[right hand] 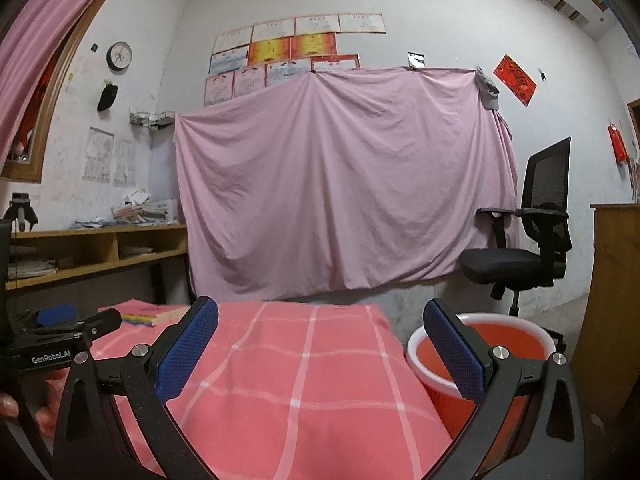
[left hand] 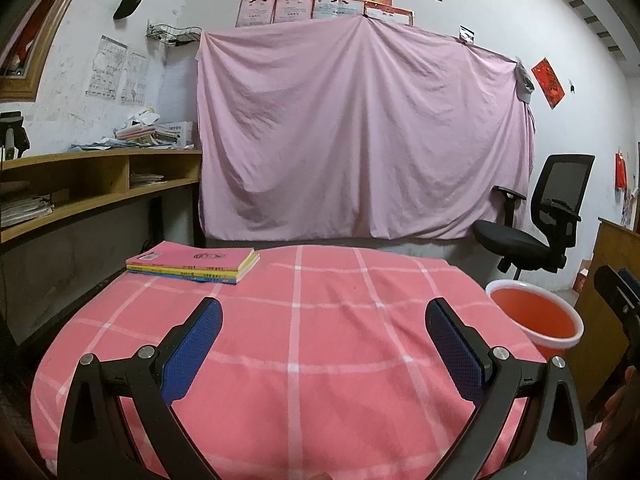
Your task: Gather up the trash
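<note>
Beside the table's right edge: red bucket (left hand: 536, 316), open-topped, near pink checked cloth (left hand: 320, 340). Left gripper (left hand: 322, 344) and right gripper (right hand: 320, 346) both spread, holding nothing. Books (left hand: 196, 265) at far-left corner, clearest from left wrist.

left hand-held gripper (left hand: 322, 320) agape, right hand-held gripper (right hand: 320, 320) agape

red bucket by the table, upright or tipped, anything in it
Upright: the red bucket stands with its mouth up beside the table. No trash shows inside; its bottom is hidden.
</note>
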{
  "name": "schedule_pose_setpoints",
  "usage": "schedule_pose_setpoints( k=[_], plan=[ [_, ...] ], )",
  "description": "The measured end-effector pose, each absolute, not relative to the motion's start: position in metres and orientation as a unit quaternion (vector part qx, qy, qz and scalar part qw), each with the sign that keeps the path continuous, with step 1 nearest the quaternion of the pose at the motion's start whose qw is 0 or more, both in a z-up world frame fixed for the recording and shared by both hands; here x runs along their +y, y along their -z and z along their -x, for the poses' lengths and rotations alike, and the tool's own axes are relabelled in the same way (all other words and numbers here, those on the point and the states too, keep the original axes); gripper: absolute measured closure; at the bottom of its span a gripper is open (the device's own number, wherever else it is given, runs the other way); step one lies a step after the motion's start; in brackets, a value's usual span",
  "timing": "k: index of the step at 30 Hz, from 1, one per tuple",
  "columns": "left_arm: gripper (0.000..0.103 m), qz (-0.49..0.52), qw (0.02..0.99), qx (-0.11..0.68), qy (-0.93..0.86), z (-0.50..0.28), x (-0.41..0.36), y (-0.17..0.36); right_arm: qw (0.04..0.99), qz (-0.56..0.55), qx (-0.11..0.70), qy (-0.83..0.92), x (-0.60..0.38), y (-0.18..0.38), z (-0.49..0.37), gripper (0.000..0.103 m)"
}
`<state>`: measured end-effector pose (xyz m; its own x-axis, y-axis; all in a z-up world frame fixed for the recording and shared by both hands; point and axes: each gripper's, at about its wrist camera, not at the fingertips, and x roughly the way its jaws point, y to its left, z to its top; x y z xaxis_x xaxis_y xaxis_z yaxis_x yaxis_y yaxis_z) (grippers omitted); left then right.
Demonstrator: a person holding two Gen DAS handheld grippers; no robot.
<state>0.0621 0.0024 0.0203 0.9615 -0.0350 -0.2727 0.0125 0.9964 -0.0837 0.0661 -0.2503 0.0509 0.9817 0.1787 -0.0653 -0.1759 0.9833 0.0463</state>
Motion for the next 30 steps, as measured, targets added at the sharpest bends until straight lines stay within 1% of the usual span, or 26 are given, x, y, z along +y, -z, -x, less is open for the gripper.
schedule_pose_setpoints(
  k=[8,17,20,30],
  plan=[
    [0.004,0.032,0.989,0.147,0.017,-0.043,0.011,-0.004,0.994,-0.001,0.064,-0.090,-0.233,-0.039,-0.056,0.000],
    [0.004,0.029,0.992,0.119,0.018,-0.022,0.016,-0.009,0.993,0.012,0.065,-0.100,-0.215,-0.033,-0.039,0.000],
    [0.004,0.021,0.993,0.116,0.017,-0.017,0.016,-0.008,0.994,0.026,0.061,-0.092,-0.211,-0.031,-0.036,0.000],
    [0.004,0.017,0.992,0.124,0.018,-0.018,0.014,0.001,0.995,0.018,0.066,-0.078,-0.214,-0.027,-0.036,0.000]
  ],
)
